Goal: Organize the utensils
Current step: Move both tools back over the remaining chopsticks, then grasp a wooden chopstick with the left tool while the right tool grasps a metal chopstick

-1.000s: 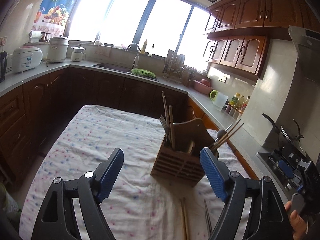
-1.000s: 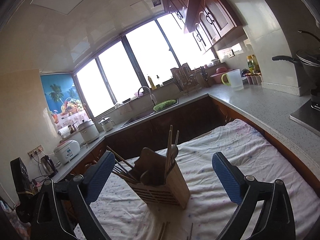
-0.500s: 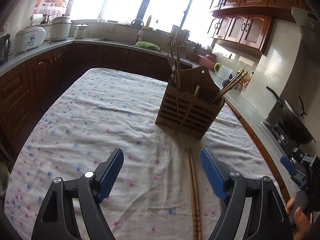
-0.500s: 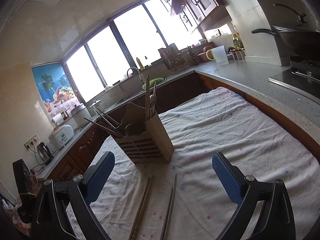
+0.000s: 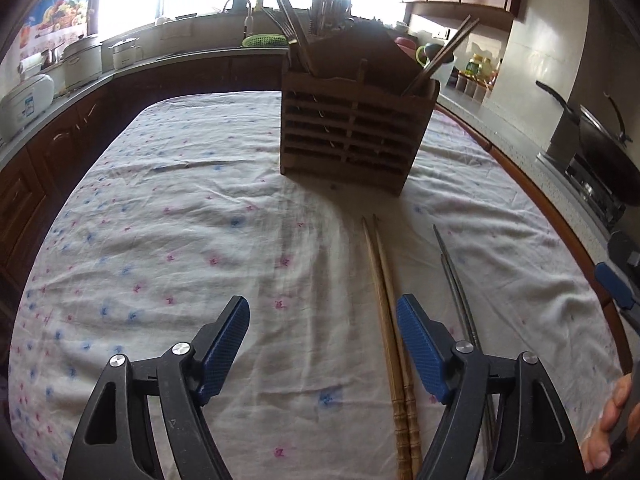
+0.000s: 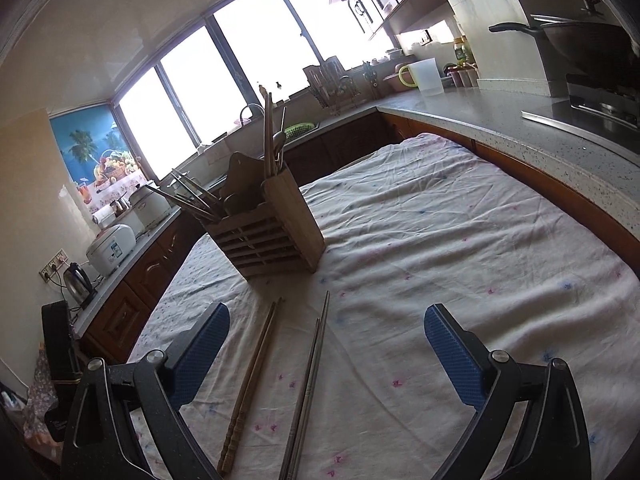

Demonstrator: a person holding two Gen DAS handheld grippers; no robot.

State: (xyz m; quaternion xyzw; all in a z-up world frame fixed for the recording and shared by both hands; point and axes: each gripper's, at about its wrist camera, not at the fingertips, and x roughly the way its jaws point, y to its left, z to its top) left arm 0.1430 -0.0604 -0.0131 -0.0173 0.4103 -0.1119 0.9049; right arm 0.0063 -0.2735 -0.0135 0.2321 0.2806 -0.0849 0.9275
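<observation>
Sunlit kitchen windows glare behind a surface (image 5: 168, 216) draped in a flowered cloth. On it stands a slatted wooden holder (image 5: 352, 136) with chopsticks and other utensils poking out of its top. Just in front of the holder lie two pairs side by side, pointing at it: wooden chopsticks (image 5: 390, 320) and, to their right, metal chopsticks (image 5: 456, 284). The left tongs (image 5: 322, 344) hover low over the cloth, spread but just narrowing, gripping nothing; the wooden pair runs just inside their right pad. The right tongs (image 6: 326, 352) are spread wide, both pairs seemingly lying between their fingers, untouched as far as I can tell.
</observation>
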